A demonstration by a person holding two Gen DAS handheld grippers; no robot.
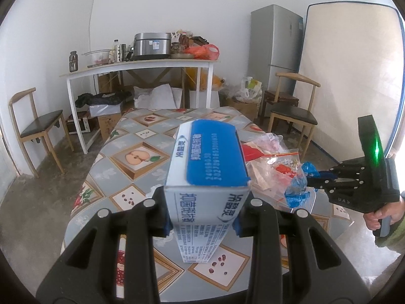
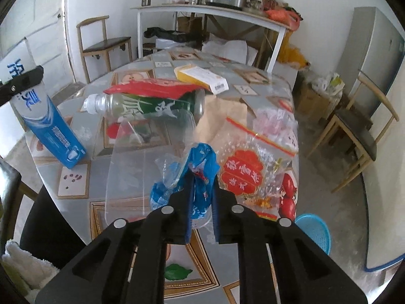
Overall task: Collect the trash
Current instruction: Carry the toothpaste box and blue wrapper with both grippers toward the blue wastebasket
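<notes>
black fingers of the left gripper (image 1: 202,221) clamp a blue-and-white toothpaste box (image 1: 206,174) held upright above the fruit-patterned tablecloth (image 1: 131,177); to the right, a person's hand (image 1: 379,215) holds the right gripper (image 1: 310,177), pinching a crumpled blue wrapper (image 1: 298,192) beside clear plastic bags (image 1: 273,162).

seen from the right wrist, the right gripper's jaws are closed on the blue wrapper (image 2: 200,177) over the table; a red-printed bag (image 2: 243,174) lies just beside it, a green-labelled plastic bottle (image 2: 152,103) on its side and a yellow carton (image 2: 200,76) beyond. a blue basket (image 2: 315,233) sits on the floor.
</notes>
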